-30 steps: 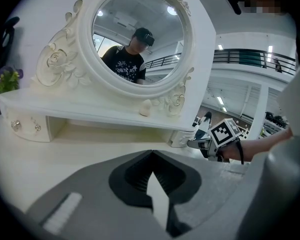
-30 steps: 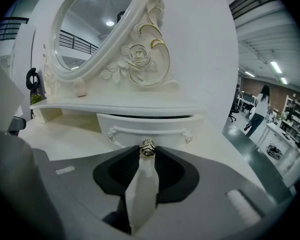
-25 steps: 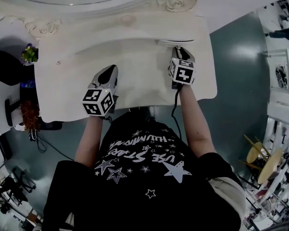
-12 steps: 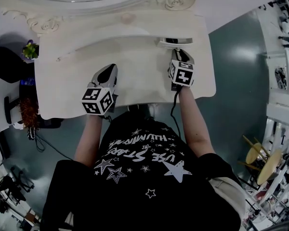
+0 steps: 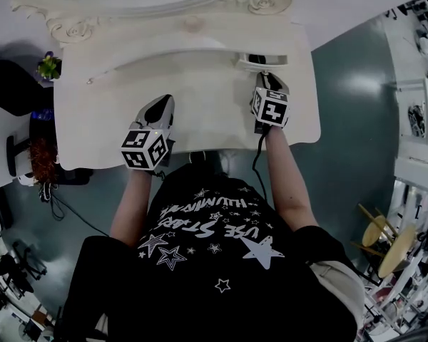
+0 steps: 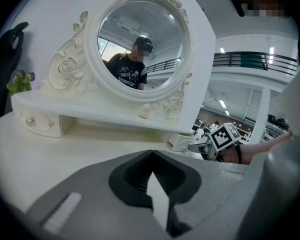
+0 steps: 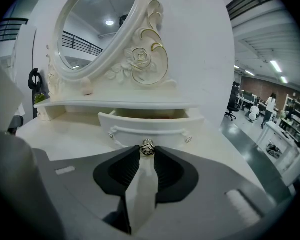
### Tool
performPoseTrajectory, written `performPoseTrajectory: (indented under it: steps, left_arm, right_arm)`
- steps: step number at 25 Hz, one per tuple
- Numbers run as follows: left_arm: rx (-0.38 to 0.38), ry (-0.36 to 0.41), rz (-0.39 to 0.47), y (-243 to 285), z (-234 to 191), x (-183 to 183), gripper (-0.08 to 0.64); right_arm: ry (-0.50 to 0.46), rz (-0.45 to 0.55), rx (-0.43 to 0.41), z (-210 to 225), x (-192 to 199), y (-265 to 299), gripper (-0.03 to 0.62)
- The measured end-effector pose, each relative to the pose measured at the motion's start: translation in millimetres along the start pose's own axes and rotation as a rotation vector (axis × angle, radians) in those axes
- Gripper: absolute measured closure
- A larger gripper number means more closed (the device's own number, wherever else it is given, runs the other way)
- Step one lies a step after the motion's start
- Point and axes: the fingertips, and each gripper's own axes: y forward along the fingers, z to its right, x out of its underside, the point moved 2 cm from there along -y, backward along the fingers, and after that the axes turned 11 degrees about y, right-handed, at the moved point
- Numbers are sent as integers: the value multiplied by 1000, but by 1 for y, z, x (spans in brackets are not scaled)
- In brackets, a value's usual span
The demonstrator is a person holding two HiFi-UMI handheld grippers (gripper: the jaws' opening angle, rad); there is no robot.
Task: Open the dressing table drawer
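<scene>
Pull grip: right tongs [image 7: 147,153] are pinching the knob [image 7: 148,146] to slide the partly open drawer [image 7: 140,126] out; left tongs [image 6: 151,154], pressed together empty, are hovering clear over the worktop [image 6: 45,154].

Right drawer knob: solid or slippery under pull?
Probably rigid: the knob looks metal, fixed to the drawer front. Small and shiny, so the right hand-held gripper shut on it may slip. Drawer, partly open, likely slides freely.

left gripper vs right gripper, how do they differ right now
The left gripper is shut on nothing; the right gripper is shut on the small metal knob of the white carved drawer. The left is over bare white tabletop; the right is at the partly open drawer's front. Both are grey.
</scene>
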Motion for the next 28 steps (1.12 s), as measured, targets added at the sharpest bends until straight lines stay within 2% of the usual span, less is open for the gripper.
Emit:
performPoseTrajectory:
  steps: [8,28]
  left_arm:
    - [-22,-10,10,-10,-7,2,560]
    - [-29,-5,17,-27,15,8,560]
  right_arm:
    - [8,2,-4,0,7,-6,471]
    - [13,12,-21,1,19,-19,466]
